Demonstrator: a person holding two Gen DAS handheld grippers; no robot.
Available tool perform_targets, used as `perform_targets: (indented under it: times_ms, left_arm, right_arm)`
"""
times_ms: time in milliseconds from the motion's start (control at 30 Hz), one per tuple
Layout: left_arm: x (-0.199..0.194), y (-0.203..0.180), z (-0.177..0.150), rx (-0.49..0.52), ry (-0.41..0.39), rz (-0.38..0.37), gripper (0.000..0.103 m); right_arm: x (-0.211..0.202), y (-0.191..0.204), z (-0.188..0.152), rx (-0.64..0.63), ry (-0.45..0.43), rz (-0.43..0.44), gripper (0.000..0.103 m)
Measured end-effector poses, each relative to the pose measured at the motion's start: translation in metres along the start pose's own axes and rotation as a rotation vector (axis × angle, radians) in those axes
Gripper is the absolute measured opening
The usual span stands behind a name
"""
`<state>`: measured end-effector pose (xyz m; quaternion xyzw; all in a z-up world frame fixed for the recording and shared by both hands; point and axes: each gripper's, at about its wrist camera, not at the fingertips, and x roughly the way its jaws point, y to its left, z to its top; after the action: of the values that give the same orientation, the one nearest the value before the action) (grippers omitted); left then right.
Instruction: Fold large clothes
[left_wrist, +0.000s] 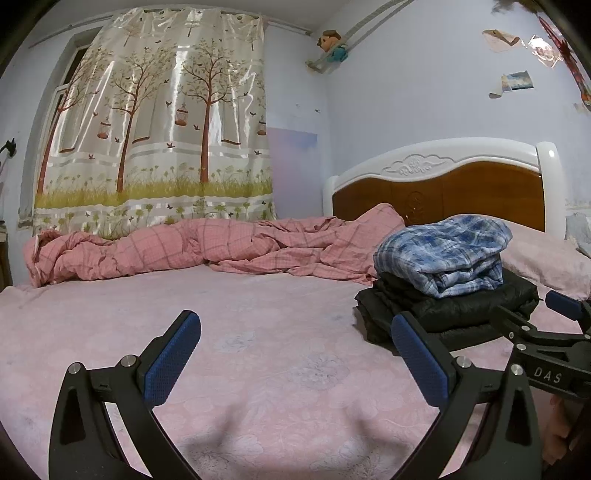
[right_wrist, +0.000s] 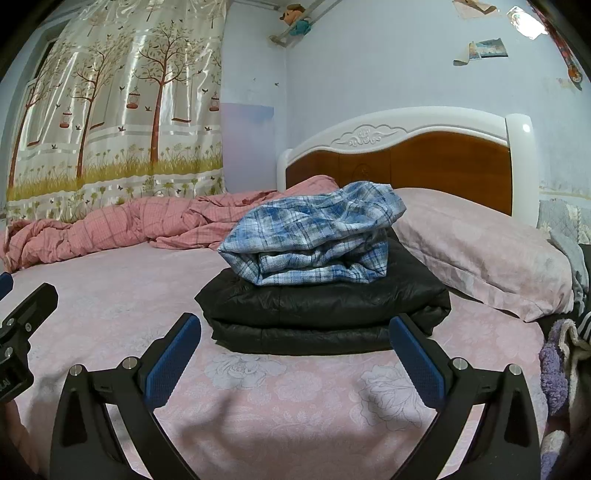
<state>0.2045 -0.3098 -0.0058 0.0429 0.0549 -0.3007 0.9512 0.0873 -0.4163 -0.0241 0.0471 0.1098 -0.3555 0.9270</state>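
A folded blue plaid shirt (right_wrist: 314, 236) lies on top of a folded black padded jacket (right_wrist: 325, 310) on the pink bed sheet (right_wrist: 258, 398). The stack also shows in the left wrist view, shirt (left_wrist: 443, 251) over jacket (left_wrist: 450, 310), at the right. My right gripper (right_wrist: 295, 328) is open and empty, just in front of the jacket, over the sheet. My left gripper (left_wrist: 295, 328) is open and empty over bare sheet (left_wrist: 258, 369), left of the stack. The right gripper's fingers (left_wrist: 565, 306) show at the right edge of the left view.
A crumpled pink checked duvet (left_wrist: 184, 247) lies along the far side of the bed. A pink pillow (right_wrist: 480, 251) rests by the wooden headboard (right_wrist: 424, 158). More clothes (right_wrist: 561, 354) hang at the right bed edge. A tree-print curtain (left_wrist: 155, 129) covers the far wall.
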Motion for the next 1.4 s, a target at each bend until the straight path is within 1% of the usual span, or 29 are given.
perform_targets:
  times_ms: [600,733,1400]
  left_arm:
    - [0.0010,0.0026,-0.0013,-0.009,0.015,-0.007,0.103]
    - [0.0025,0.0043,-0.0015,-0.015,0.029,-0.017,0.103]
    - [0.0020,0.0050,-0.0014,-0.015,0.027,-0.018,0.103]
  right_arm:
    - [0.0003,0.0013,-0.0010,0.001,0.011,0.000,0.103]
    - [-0.0003,0.0021,-0.0015,0.003,0.011,0.000,0.103]
    - [-0.0009,0.0028,-0.0017,0.004,0.011,-0.001,0.103]
